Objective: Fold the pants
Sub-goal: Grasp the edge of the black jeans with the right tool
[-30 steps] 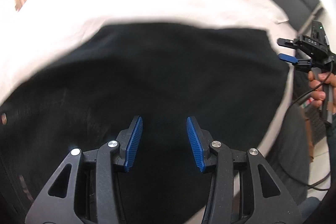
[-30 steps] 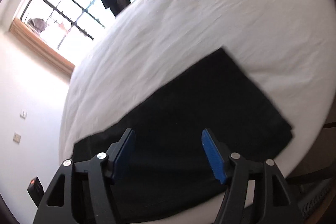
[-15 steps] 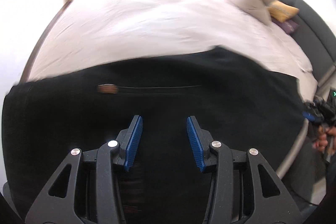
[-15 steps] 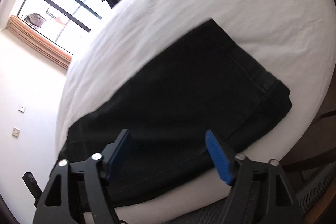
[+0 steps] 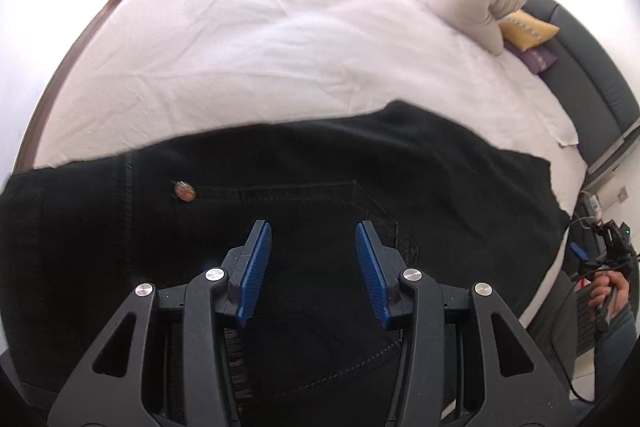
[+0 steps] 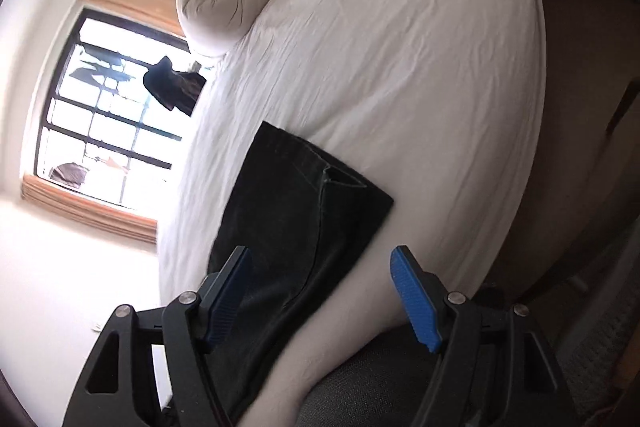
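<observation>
Both tools—left (image 5: 313, 269), right (image 6: 325, 301)—have drawn back from the pants (image 5: 400, 187), gaping and empty, leaving them folded flat on the bed (image 5: 260, 47)—likely finished.

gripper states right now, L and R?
Left gripper: open, empty, over the black pants.
Right gripper: open wide, empty, at the bed edge near the pants.

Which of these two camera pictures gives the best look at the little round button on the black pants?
The left wrist view. There the button sits in plain sight on the black pants, beside a line of pocket stitching, just beyond the open left gripper. The right wrist view shows only one end of the pants; no button is visible there.
</observation>
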